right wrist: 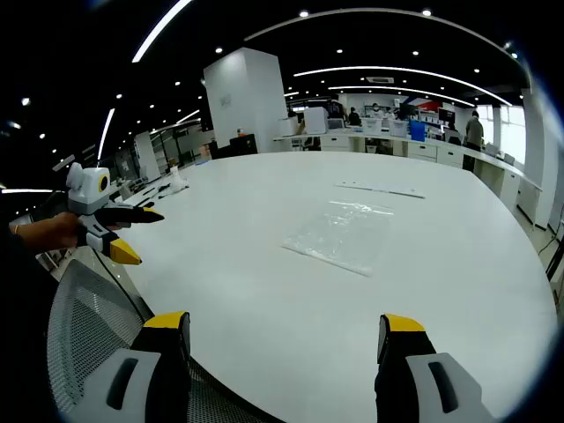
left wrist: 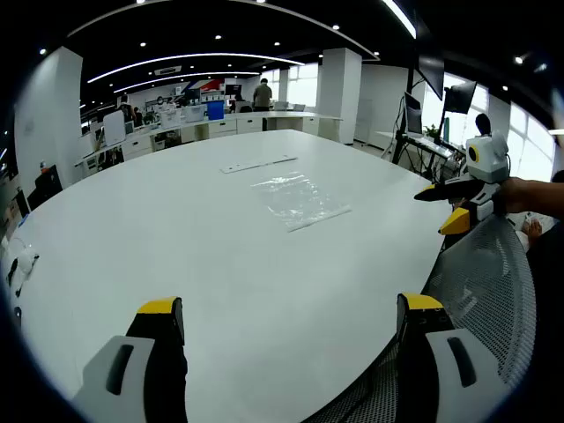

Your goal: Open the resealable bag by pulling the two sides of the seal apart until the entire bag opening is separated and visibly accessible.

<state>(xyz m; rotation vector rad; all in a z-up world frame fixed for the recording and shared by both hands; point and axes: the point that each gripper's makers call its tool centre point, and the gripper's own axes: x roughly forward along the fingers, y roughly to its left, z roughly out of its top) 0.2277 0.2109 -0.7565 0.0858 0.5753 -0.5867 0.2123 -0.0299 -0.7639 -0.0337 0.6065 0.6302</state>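
White table (left wrist: 176, 247), broad and rounded, spreads out ahead of me in both views; its surface is smooth and matte. Grey mesh chair back (left wrist: 485, 273) sits at the table's near edge, between my two hands, and shows again in the right gripper view (right wrist: 88, 326).

Clear plastic bag (left wrist: 300, 201) lies flat on the table toward the middle, well apart from both my grippers; nothing touches it. In the right gripper view the bag (right wrist: 344, 233) lies ahead of my jaws, its long edge nearest me. Whether its seal is shut, I cannot tell. Just beyond the bag lies a thin pale strip (left wrist: 258, 164), flat on the table and apart from the bag.

My left gripper (left wrist: 291, 308) hangs above the near table edge, jaws wide apart, yellow-tipped, nothing between them. My right gripper (right wrist: 286, 326) likewise has its jaws spread wide and bare. Each gripper appears in the other's view, held in a hand (left wrist: 529, 194) beside the chair, jaws parted.
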